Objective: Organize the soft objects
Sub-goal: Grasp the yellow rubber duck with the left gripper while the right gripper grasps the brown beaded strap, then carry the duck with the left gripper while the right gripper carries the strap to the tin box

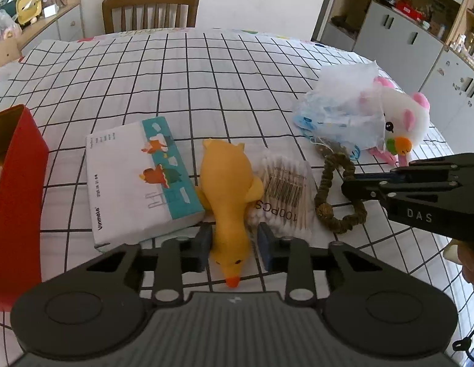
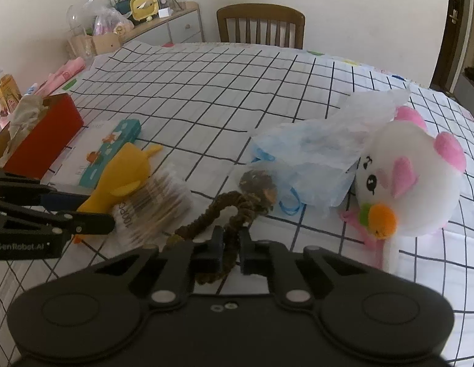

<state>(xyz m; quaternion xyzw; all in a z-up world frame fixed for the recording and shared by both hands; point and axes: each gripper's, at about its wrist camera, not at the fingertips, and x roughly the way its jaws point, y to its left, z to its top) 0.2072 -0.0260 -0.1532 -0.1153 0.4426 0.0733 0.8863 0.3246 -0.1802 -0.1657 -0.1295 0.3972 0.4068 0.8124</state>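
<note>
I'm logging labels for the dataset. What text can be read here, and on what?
"Vinmele": tissue pack; its date line is too small to read.
"100PCS": cotton swab bag, above a barcode.
"DAS": right tool.
"GenRobot.AI": left tool.
Bottle label: blurred.

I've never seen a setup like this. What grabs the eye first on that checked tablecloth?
Probably the yellow rubber duck lying near the table's front edge, straddled by the left gripper, with a tissue pack on its left. At the far right lies a white plush toy with pink ears, while the right gripper pinches a brown braided loop.
</note>
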